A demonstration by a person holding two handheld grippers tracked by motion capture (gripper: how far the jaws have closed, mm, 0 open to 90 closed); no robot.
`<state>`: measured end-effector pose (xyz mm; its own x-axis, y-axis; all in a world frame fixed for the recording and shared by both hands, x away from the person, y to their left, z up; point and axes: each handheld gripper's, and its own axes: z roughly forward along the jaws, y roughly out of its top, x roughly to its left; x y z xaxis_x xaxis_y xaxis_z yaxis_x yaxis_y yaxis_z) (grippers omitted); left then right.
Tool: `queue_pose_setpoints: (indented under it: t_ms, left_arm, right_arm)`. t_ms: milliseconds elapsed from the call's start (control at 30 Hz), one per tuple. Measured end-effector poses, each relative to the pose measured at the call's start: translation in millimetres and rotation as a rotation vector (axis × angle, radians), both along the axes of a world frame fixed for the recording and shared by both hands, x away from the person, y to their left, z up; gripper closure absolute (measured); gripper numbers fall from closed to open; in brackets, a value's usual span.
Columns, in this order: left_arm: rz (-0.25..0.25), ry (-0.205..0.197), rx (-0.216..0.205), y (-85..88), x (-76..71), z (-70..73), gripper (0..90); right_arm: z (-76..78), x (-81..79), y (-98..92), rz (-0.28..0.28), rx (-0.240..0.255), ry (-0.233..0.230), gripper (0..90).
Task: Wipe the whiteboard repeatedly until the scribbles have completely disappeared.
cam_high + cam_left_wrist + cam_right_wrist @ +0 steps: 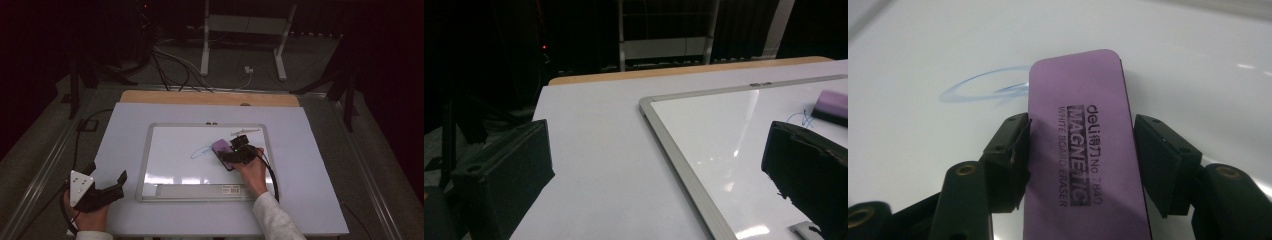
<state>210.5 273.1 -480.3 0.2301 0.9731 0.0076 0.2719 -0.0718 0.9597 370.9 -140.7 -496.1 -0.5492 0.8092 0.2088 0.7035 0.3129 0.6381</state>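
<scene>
Dark floor, cables and a white metal stand fill the top of the high view, and below them the tabletop (pixel 310 165), under a pale sheet with a wooden edge along its far side, takes up the middle of the frame. On it lies a whiteboard (pixel 175 165) with a silver frame, set a little right of centre. Near the middle of the board runs a blue scribble (pixel 201 152), a looping line, part of it faint and smeared in the right gripper view (pixel 983 87). At the lower left of the high view the left tongs (pixel 106 186) rest on the tabletop beside the board, jaws wide apart with nothing between them. Right of the scribble, the right tongs (pixel 234 155) are clamped on a purple eraser (pixel 222 151), one pad on each long side; in the right gripper view the eraser (pixel 1083 145) lies flat on the board with its far end just touching the scribble. The work looks like wiping the blue line away, and most of the line remains. The main risk, as I judge it, is the eraser twisting or slipping between the pads if it is pushed hard across the board, since they hold only its narrow sides. A tilt of the hand would lift one edge and leave streaks; the unheld board could also slide on the sheet.
</scene>
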Motion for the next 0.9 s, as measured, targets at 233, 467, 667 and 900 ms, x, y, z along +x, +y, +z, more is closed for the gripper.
queue_pose_setpoints:
  t_ms: [233, 467, 667, 900]
  left_arm:
    - [0.004, -0.003, -0.004, 1.4, -0.8, 0.3, 0.7]
    - [-0.003, 0.001, 0.001, 0.0, 0.3, -0.1, 0.7]
    - [0.001, -0.003, -0.002, 0.2, -0.2, 0.0, 0.7]
    - [0.000, -0.004, -0.001, 0.4, -0.8, 0.6, 0.7]
  right_arm:
    - [-0.2, 8.5, -7.8, -0.053, -0.005, -0.008, 41.7]
    - [0.6, 16.0, -11.9, -0.194, -0.030, -0.021, 41.7]
    - [-0.2, 5.5, 14.6, 0.024, 0.003, 0.001, 41.7]
    - [-0.7, 7.6, 18.9, 0.070, 0.001, -0.008, 41.7]
